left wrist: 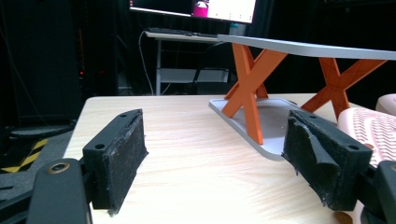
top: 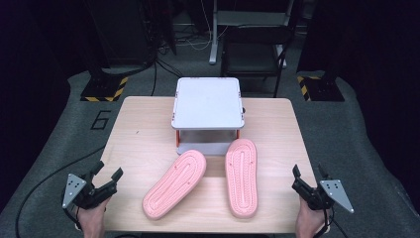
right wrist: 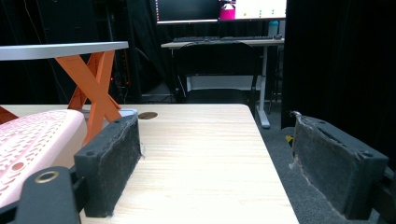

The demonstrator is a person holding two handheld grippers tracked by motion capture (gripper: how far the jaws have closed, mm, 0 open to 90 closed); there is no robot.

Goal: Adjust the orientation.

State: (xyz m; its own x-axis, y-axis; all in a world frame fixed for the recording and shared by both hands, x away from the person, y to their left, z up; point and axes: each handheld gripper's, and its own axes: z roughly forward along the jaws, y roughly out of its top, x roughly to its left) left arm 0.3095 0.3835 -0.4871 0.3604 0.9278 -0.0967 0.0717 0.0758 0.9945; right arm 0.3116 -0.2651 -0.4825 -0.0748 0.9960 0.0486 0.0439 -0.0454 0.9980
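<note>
A: What does the high view show?

B: A light wooden table [top: 133, 144] with a small white two-tier rack [top: 208, 101] on orange legs at its far middle. Two pink slippers lie sole-up in front of it. The left slipper [top: 174, 184] is angled, its far end pointing toward the rack; the right slipper [top: 241, 176] lies nearly straight, its far end just beside the rack's lower shelf. The two are close at the far ends and spread apart toward the near edge.

A: And the grippers?

B: The left gripper [top: 110, 173] hangs over the table's near left corner, the right gripper [top: 308, 172] at the near right edge, each in a hand rising from the bottom. Both are well apart from the slippers, jaws released and holding nothing.

A: The left gripper view?

B: Its two black padded jaws stand wide apart over bare wood. Beyond them are the rack's orange X-shaped legs [left wrist: 247, 91] and grey lower shelf, with a ribbed pink slipper sole [left wrist: 373, 128] at the right edge.

A: The right gripper view?

B: Again the jaws are spread, nothing between them. A pink slipper [right wrist: 32, 140] lies at the left, touching the left jaw's outer side or just beside it; I cannot tell which. A desk with lit monitors [right wrist: 219, 9] stands in the dark background.
</note>
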